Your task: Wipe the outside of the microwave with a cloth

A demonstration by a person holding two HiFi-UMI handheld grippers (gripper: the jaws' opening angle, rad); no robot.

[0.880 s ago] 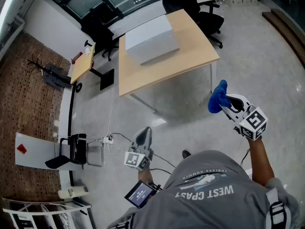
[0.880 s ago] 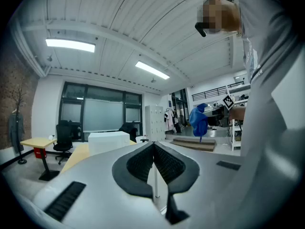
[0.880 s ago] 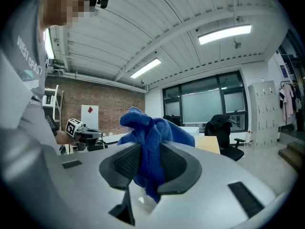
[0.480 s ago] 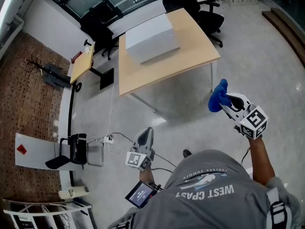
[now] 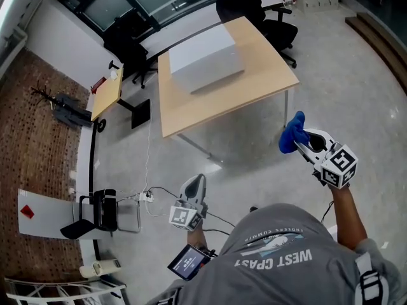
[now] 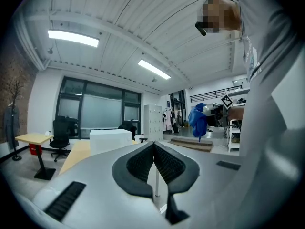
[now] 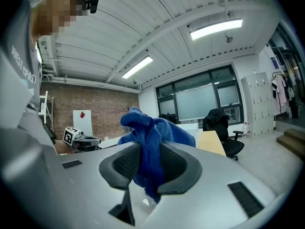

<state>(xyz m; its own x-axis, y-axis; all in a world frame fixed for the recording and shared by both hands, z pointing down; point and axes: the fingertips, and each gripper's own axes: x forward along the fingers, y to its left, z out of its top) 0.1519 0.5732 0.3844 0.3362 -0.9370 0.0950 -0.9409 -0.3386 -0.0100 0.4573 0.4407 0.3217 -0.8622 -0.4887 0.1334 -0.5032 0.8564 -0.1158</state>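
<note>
Approach stage, seemingly. The right gripper (image 5: 306, 140) pinches a bunched blue cloth (image 5: 292, 134) between its jaws; the left gripper (image 5: 194, 186) is closed, empty. The white microwave (image 5: 205, 56) sits on a table (image 5: 254, 88) well ahead of both. Next, the cloth must reach its casing.

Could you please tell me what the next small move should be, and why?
Probably step toward the table and carry the right gripper to the microwave: that gripper's jaws are already clamped on the blue cloth, yet the microwave sits well away from it, untouched.
</note>
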